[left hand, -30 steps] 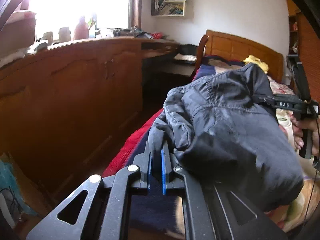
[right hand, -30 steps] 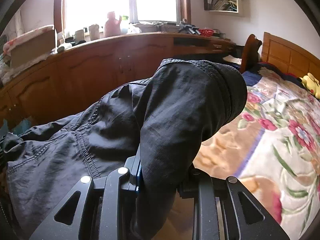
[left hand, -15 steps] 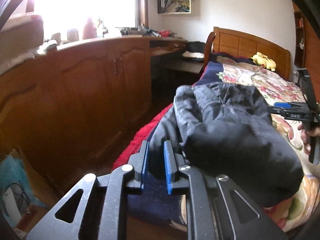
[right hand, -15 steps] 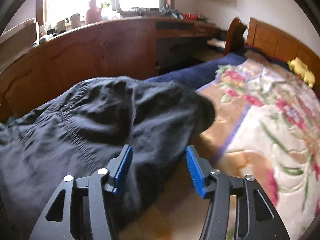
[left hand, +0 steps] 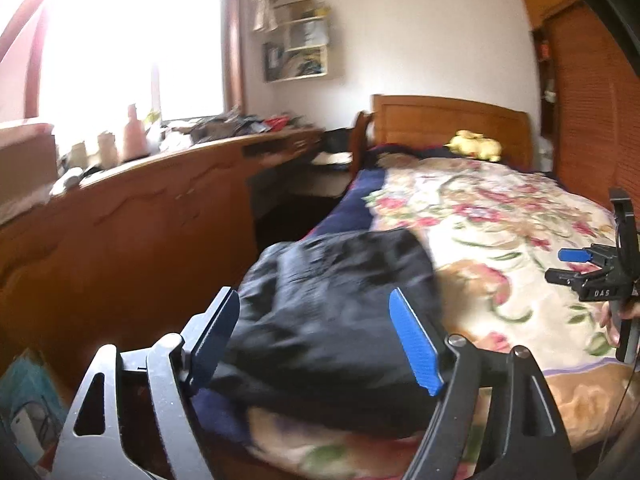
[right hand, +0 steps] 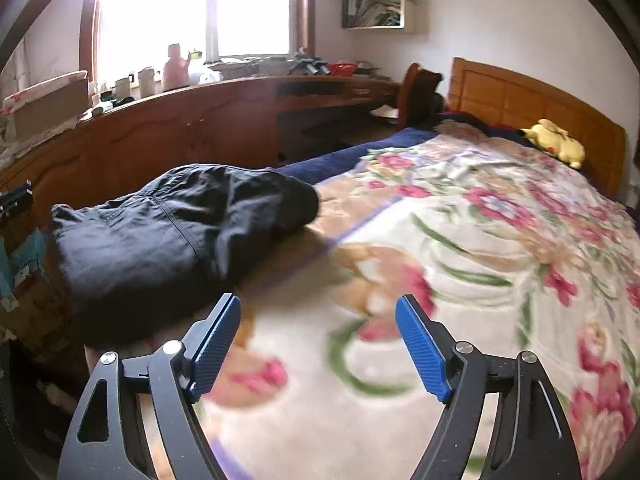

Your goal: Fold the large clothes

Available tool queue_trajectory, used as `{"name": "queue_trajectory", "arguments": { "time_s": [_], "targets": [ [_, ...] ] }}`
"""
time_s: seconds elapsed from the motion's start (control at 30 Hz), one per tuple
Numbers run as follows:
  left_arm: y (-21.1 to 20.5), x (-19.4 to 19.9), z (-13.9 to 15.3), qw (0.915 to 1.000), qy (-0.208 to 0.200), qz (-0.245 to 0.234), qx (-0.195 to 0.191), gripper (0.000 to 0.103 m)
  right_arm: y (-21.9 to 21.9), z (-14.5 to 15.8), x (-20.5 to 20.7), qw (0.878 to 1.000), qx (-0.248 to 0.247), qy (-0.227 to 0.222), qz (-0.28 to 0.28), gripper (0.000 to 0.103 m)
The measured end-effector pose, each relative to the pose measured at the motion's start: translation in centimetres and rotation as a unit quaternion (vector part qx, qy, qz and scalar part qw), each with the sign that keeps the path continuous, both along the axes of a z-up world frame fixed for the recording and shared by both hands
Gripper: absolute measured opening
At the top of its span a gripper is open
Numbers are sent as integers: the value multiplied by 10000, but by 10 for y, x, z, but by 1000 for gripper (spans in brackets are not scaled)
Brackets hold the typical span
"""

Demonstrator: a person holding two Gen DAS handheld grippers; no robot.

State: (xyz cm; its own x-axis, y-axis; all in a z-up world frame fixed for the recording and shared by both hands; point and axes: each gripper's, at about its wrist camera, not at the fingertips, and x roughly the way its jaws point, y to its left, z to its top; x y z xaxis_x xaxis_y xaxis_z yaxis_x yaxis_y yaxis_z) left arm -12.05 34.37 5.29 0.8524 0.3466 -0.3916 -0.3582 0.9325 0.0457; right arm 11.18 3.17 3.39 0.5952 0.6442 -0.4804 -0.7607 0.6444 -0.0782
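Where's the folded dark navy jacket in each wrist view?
Left wrist: the folded dark navy jacket is lower centre, on the bed's near left edge, beyond the opening jaws.
Right wrist: jacket is left of centre, clear of the jaws.
Shared landmark: yellow plush toy by the headboard.

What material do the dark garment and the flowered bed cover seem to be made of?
Dark garment: probably thin woven cotton or nylon, matte, with fine wrinkles and stitched seams. Flowered bed cover: likely a plush fleece blanket; its printed surface looks soft and fuzzy, though blur leaves this uncertain.
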Motion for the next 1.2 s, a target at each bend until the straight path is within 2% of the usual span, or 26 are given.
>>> {"name": "queue_trajectory", "arguments": {
  "time_s": [0.07,0.27,0.37,0.67,0.9,1.2],
  "targets": [
    [-23,10,6,9998,-33,-214,37,83,-24,2,-9,9999,78,-69,-114,84],
    [-96,45,6,9955,-4,-948,15,84,-83,3,-36,9976,344,-130,-588,85],
    [-134,67,2,9912,46,-1322,-92,84,-115,2,-42,9946,484,-157,-904,85],
    [-228,116,2,9785,68,-2035,-333,84,-196,-2,-70,9818,739,-209,-1738,86],
    [-288,137,-7,9673,81,-2457,-630,84,-234,0,-89,9707,841,-427,-2209,85],
    [-334,148,-20,9656,54,-2555,-479,84,-263,-9,-105,9568,974,-758,-2631,85]
  ]
}}
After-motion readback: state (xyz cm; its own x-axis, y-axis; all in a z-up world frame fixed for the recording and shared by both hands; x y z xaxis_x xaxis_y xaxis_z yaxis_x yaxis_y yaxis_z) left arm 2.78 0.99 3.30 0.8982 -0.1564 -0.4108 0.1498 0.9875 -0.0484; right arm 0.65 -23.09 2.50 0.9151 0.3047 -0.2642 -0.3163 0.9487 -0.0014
